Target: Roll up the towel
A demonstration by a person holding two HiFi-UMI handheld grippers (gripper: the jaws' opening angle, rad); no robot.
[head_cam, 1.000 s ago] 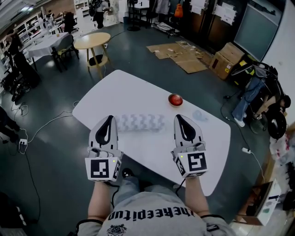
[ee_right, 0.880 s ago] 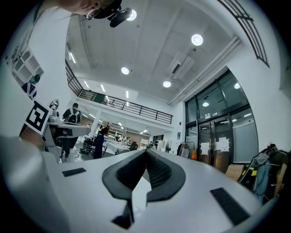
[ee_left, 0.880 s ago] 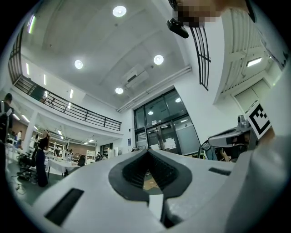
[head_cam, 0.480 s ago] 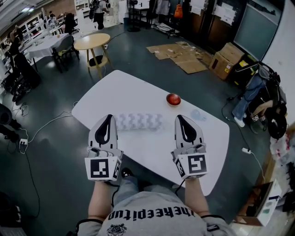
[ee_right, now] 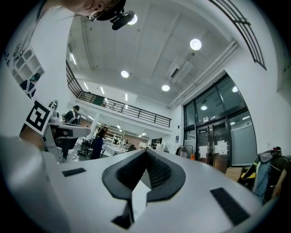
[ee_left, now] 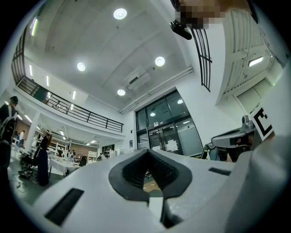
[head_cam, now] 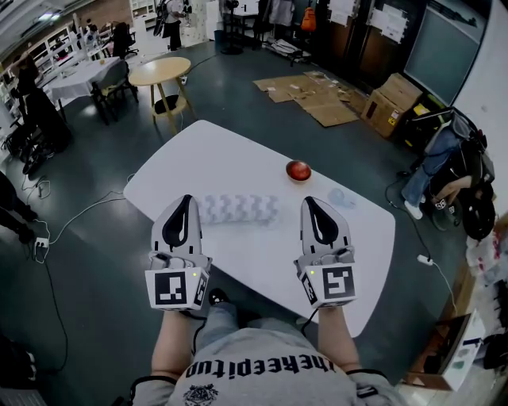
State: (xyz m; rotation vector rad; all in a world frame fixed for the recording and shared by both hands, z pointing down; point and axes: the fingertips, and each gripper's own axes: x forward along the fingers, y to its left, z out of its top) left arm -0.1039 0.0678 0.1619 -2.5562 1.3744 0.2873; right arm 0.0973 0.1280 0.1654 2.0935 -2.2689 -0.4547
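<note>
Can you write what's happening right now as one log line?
towel: rolled up, lying on white table | left tongs: shut, empty | right tongs: shut, empty

Scene lit evenly from above by round ceiling lights (ee_left: 120,13); white tabletop (head_cam: 230,151) rendered bright, floor (head_cam: 95,262) dim. Edges bent by fisheye; gripper-view corners blackened; near foreground blurred.
</note>
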